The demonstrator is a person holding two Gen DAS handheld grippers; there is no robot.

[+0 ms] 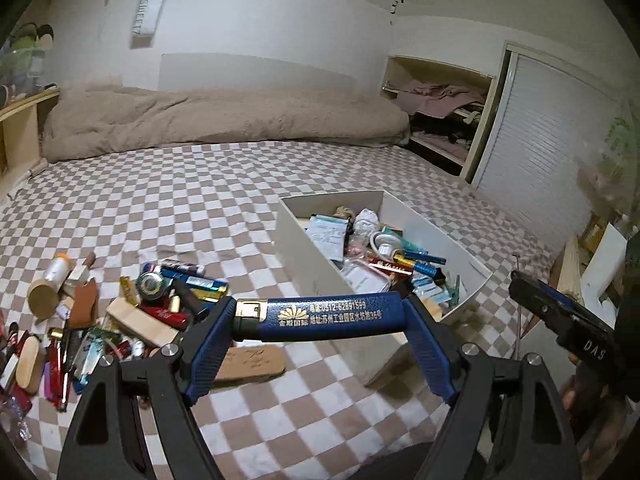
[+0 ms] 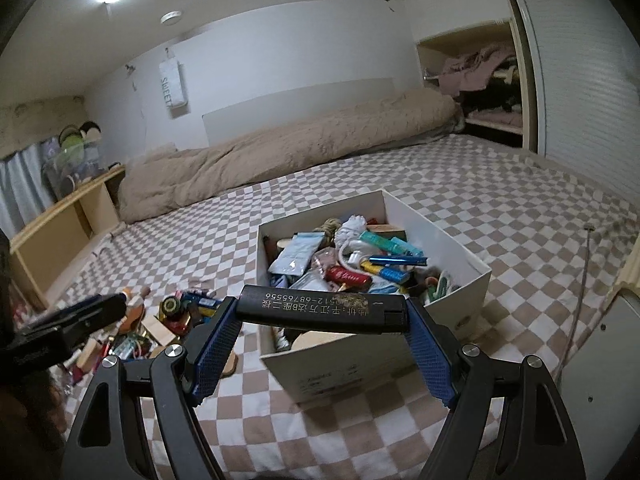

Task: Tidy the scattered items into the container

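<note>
I had the left claw [image 1: 320,318] closed on a blue lighter [image 1: 320,316], which lay crosswise between the two blue pads with its metal cap toward the left pad and its printed gold lettering facing the camera. I had the right claw [image 2: 322,312] closed on a black lighter [image 2: 320,310], also held crosswise, with its white lettering upside down in the right wrist view. Both lighters were clear of the bed [image 1: 200,208], which was covered by a brown-and-white checked sheet. The white container [image 2: 476,280], an open rectangular box, stood on the bed toward its right edge, already holding a mixed load of packets, tubes and lighters. In the right wrist view the black lighter sat in front of the container's near wall, overlapping its near rim in the picture; I could not tell whether it was above the opening. In the left wrist view the blue lighter sat in front of the container's near left corner. The scattered pile [image 1: 120,312] of remaining items, including lighters, small wooden blocks and a bottle [image 1: 50,284], lay on the sheet to the left of the container, toward the bed's left edge. A flat tan oval piece [image 1: 256,364] lay on the sheet between the pile and the container. A folded beige quilt [image 1: 208,120] ran along the far edge of the bed against the wall.
</note>
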